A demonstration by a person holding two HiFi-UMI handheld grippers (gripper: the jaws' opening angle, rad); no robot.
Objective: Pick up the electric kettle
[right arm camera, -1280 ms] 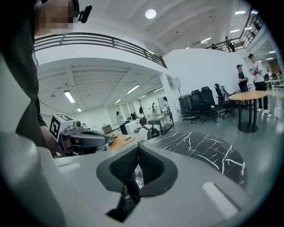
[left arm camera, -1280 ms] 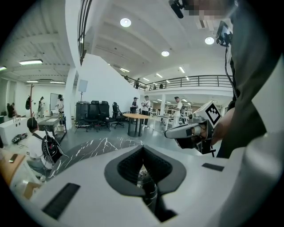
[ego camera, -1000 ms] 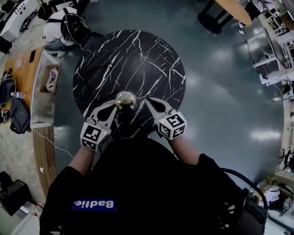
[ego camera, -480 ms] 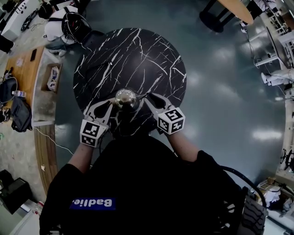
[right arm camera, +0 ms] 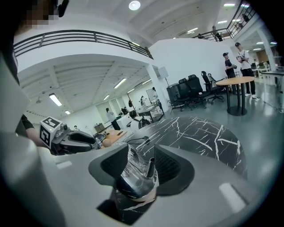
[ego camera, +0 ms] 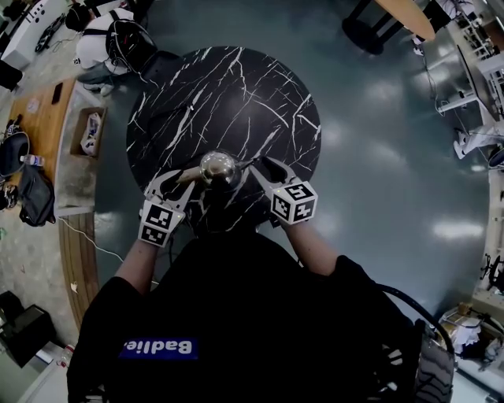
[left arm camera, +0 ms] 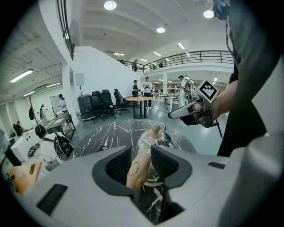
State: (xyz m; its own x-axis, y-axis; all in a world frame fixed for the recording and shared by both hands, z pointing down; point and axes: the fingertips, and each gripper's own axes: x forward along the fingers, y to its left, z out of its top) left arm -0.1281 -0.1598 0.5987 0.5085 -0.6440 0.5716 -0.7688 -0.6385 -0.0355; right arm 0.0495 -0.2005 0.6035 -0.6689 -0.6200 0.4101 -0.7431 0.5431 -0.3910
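Note:
The electric kettle (ego camera: pixel 219 169) has a shiny lid, a glass body and a beige handle; it stands at the near edge of the round black marble table (ego camera: pixel 236 94). My left gripper (ego camera: pixel 187 176) comes in from the left. In the left gripper view its jaws (left arm camera: pixel 141 155) have just been opening and stand open, with the beige handle (left arm camera: pixel 138 170) between the pads. My right gripper (ego camera: pixel 252 166) comes in from the right. Its jaws (right arm camera: pixel 141 155) have just been opening too and stand open around the kettle's spout side (right arm camera: pixel 133 177).
Grey floor surrounds the table. A wooden bench (ego camera: pixel 35 118) with bags and a box stands at the left. A person (ego camera: pixel 110 43) sits beyond the table's far left. Other tables and chairs (ego camera: pixel 394 20) stand at the far right.
Both grippers and the kettle have shifted slightly away from me in the head view. Each gripper's fingers have spread apart around the kettle.

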